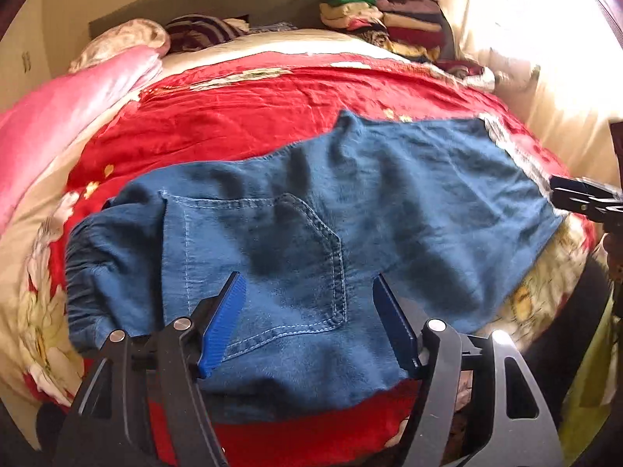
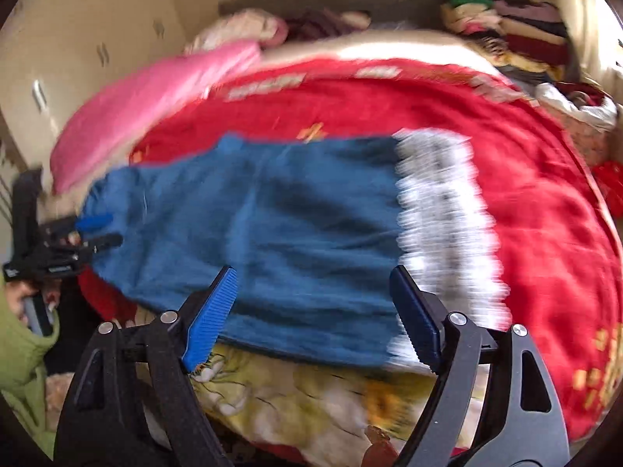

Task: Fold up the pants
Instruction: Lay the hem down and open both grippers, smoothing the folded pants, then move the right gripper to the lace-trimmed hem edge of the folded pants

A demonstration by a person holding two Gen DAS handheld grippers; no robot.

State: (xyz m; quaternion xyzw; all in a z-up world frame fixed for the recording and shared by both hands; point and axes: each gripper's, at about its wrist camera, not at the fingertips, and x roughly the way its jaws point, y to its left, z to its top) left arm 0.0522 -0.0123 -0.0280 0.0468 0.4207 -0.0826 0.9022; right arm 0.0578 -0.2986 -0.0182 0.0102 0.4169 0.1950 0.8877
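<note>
Blue denim pants (image 1: 389,202) lie spread flat across the red bedcover (image 1: 241,116), back pocket up, waistband at the left and a pale frayed cuff (image 1: 502,140) at the right. My left gripper (image 1: 311,311) hovers open over the pocket area, its blue pads apart with flat cloth below them. In the right wrist view, which is blurred, my right gripper (image 2: 313,311) stands open over the near edge of the pants (image 2: 253,233), close to the whitish cuff (image 2: 440,225). Each gripper shows in the other's view: the right gripper (image 1: 580,194), the left gripper (image 2: 93,229).
A pink quilt (image 1: 70,116) lies along the bed's left side. Stacked folded clothes (image 1: 389,19) sit at the far right by the grey headboard (image 1: 194,4). Bright curtains (image 1: 545,39) hang on the right. A green sleeve (image 2: 19,358) shows at the left.
</note>
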